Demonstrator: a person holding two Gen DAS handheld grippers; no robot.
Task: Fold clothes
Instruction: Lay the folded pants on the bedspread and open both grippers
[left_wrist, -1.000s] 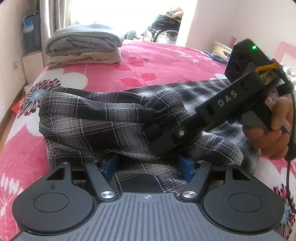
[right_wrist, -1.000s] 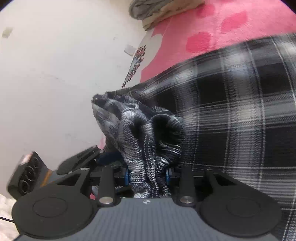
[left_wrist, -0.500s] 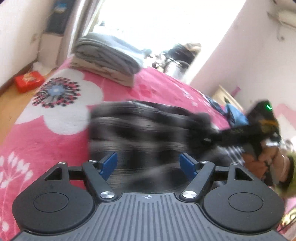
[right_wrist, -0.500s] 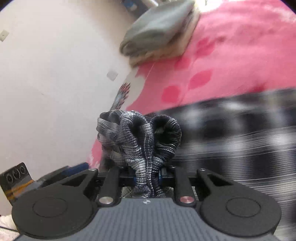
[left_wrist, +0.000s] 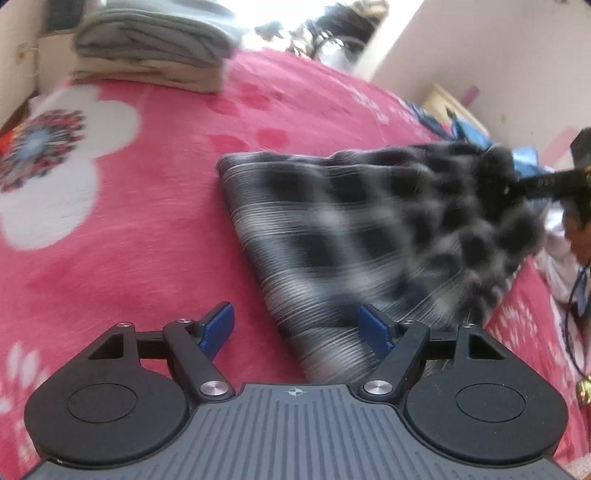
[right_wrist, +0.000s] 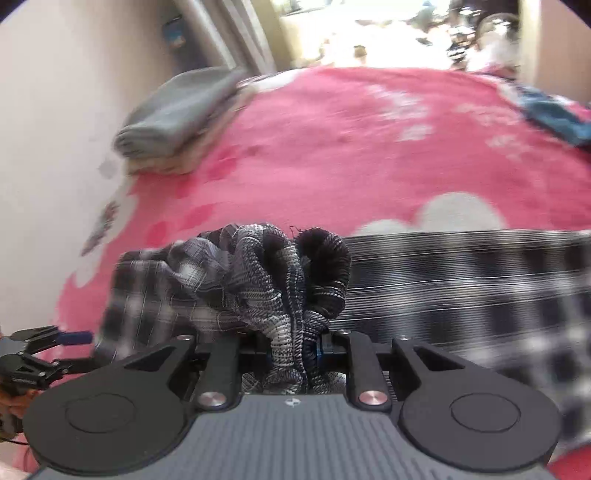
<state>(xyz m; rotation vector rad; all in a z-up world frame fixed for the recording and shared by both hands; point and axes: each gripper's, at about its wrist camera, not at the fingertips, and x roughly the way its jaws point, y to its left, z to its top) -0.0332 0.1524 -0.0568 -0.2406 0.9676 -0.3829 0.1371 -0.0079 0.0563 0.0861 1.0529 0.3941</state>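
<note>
One plaid garment (left_wrist: 354, 236) is in play, black and white, and I work it with two pairs of tongs. My right tongs (right_wrist: 300, 352) are pinched tight on a gathered bunch of its cloth: the folds bulge up out of the narrow gap between the blue pads, and the rest of the fabric trails off to the right of them across the bed (right_wrist: 369, 147). From the left wrist view the same right tongs show at the far right edge, gripping the bunched end so that the cloth lifts toward them (that end is blurred, so I cannot tell how much of it is clear of the bed).

My left tongs (left_wrist: 295, 326) stand spread, their two blue pads (left_wrist: 218, 326) well apart and pressing on nothing. The near end of the garment lies between and just beyond them, nearer the right pad; the pink bedcover shows under the left pad.

The garment stretches across the near middle of the bed, its flat corner pointing toward the centre. At the bed's far left corner sits one stack of folded laundry (left_wrist: 155, 40), grey on top of a cream layer, well apart from the plaid. Some blue cloth (right_wrist: 554, 114) lies at the far right edge. No containers are visible.
</note>
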